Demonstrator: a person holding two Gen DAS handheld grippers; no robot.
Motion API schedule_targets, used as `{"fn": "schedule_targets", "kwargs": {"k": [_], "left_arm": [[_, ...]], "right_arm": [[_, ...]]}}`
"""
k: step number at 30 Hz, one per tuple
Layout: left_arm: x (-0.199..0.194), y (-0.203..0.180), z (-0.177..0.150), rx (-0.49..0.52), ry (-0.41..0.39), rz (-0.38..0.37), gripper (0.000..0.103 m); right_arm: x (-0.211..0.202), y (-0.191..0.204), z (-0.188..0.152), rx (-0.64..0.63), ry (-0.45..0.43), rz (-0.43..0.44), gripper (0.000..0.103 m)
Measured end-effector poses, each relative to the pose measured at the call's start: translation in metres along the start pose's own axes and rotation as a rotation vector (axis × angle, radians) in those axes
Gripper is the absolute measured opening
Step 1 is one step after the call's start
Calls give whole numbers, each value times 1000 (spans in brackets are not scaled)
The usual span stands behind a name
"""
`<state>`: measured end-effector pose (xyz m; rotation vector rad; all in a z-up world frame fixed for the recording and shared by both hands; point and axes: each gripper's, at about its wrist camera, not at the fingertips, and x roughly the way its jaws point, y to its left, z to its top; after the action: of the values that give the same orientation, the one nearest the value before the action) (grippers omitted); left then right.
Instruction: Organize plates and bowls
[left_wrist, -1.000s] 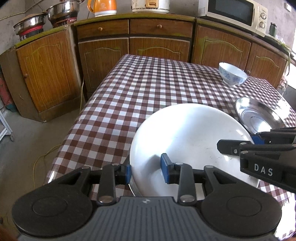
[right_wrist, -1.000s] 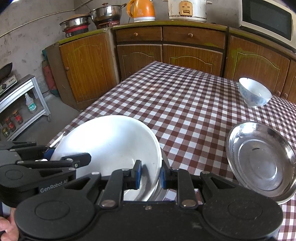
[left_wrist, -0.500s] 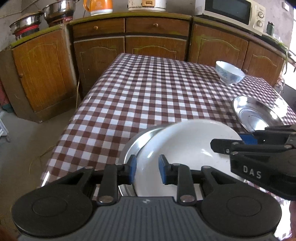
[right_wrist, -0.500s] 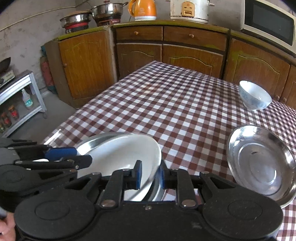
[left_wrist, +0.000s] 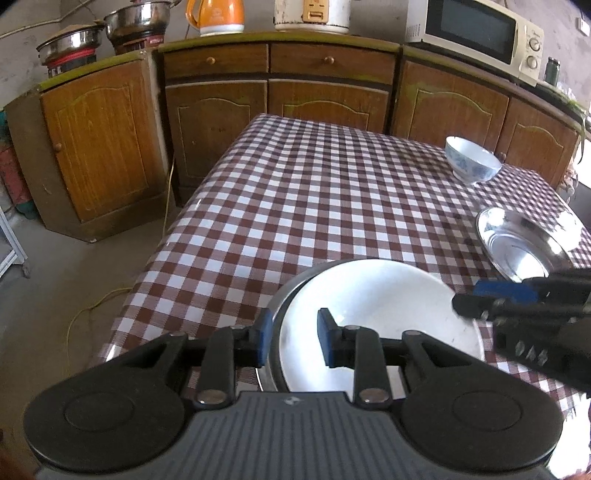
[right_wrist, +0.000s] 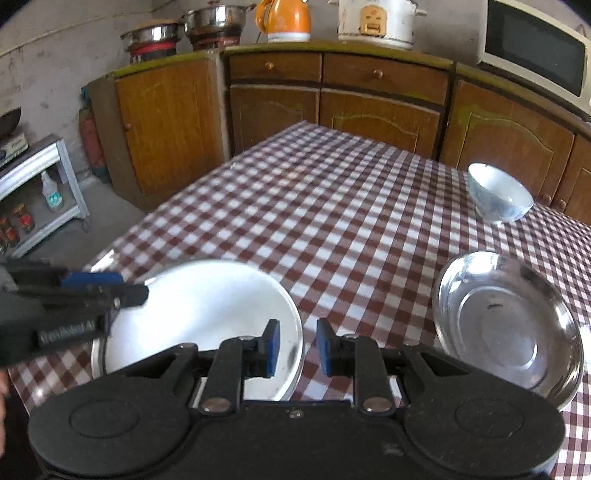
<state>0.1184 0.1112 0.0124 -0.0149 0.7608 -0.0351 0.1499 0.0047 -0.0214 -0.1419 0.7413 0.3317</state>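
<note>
Left hand-held gripper is straddling the near-left rim of the white plate, its jaws standing narrow and, as far as the view shows, pinching that rim. The right hand-held gripper is doing the same at the plate's near-right rim, one pad over the white surface and the other just outside the edge. Between the two hand-held grippers the white plate is lying level inside a slightly wider steel plate, whose rim is showing as a thin metal crescent around the white one's left and far edges. Both are sitting at the near end of the checked table, directly ahead of and below the fingers. That first stacking is looking all but done: the white plate is seated, and what seems to be remaining there is letting go of the rim and lifting both hand-held grippers away without dragging it askew. The rest of the sorting is looking untouched. A second steel plate is lying alone to the right of the right hand-held gripper, apart from the stack. A blue-patterned white bowl is standing upright farther ahead on the right, well apart from everything else. By this reading roughly half the job is waiting: the loose steel plate and the bowl are both needing a place with the stack.
</note>
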Motion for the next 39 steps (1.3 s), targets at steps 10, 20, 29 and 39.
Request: {"fn": "schedule_targets", "kwargs": {"k": [10, 20, 29, 39], "left_arm": [[-11, -7, 3, -6, -19, -12, 30], [-41, -24, 17, -50, -75, 3, 70], [-71, -44, 34, -58, -104, 15, 88], [-99, -66, 62, -23, -146, 24, 96]], "right_arm": [[-5, 5, 3, -9, -3, 21, 26], [-48, -12, 21, 7, -70, 16, 48], [-98, -33, 36, -1, -112, 2, 63], [-144, -61, 60, 6, -145, -13, 68]]}}
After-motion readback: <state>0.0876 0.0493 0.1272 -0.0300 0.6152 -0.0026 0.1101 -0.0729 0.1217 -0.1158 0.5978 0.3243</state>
